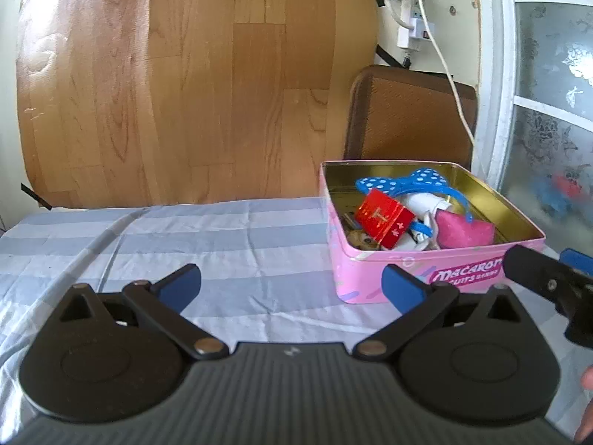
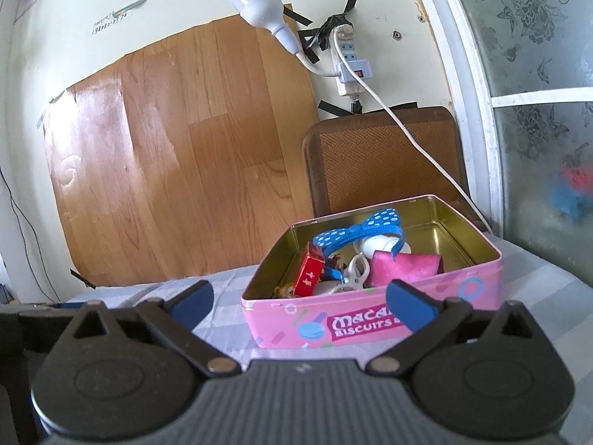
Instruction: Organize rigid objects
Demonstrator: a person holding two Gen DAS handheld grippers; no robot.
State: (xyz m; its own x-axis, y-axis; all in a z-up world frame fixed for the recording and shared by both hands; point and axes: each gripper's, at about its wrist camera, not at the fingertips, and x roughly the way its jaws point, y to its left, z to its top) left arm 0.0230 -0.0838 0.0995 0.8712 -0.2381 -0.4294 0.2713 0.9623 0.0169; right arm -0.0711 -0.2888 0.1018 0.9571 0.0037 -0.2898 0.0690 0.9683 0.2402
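Hovering low at the bottom of the left wrist view: the left tool (image 1: 291, 285), blue-padded fingers (image 1: 180, 284) spread wide, gripping nothing. Hanging likewise at the bottom of the right wrist view: the right tool (image 2: 300, 302), jaws fully apart and empty, its right pad overlapping the near wall of the tin in the picture; contact impossible to judge.

Sitting just beyond both tools, right of centre in each frame, on the blue-and-white striped cloth covering the bench (image 1: 222, 244): an open rectangular pink metal biscuit tin with a gold interior (image 1: 418, 278). Lying heaped inside it: a small red box with gold markings (image 1: 383, 218), a blue white-dotted bow-shaped plastic piece (image 1: 404, 181), a pink squarish item (image 1: 463, 231), a white plastic clip (image 2: 355, 274), plus smaller bits too jumbled to name.

Judging progress: looking nearly finished, with every visible loose object already resting in the tin and nothing showing on the cloth; possibly only closing remaining, though no lid showing in either view.

Reading on the tin's near side: "MACARON" in white on a magenta band, with "BISCUITS" beneath, both partly cut off by the tool. Gold characters on the red box too small to read.
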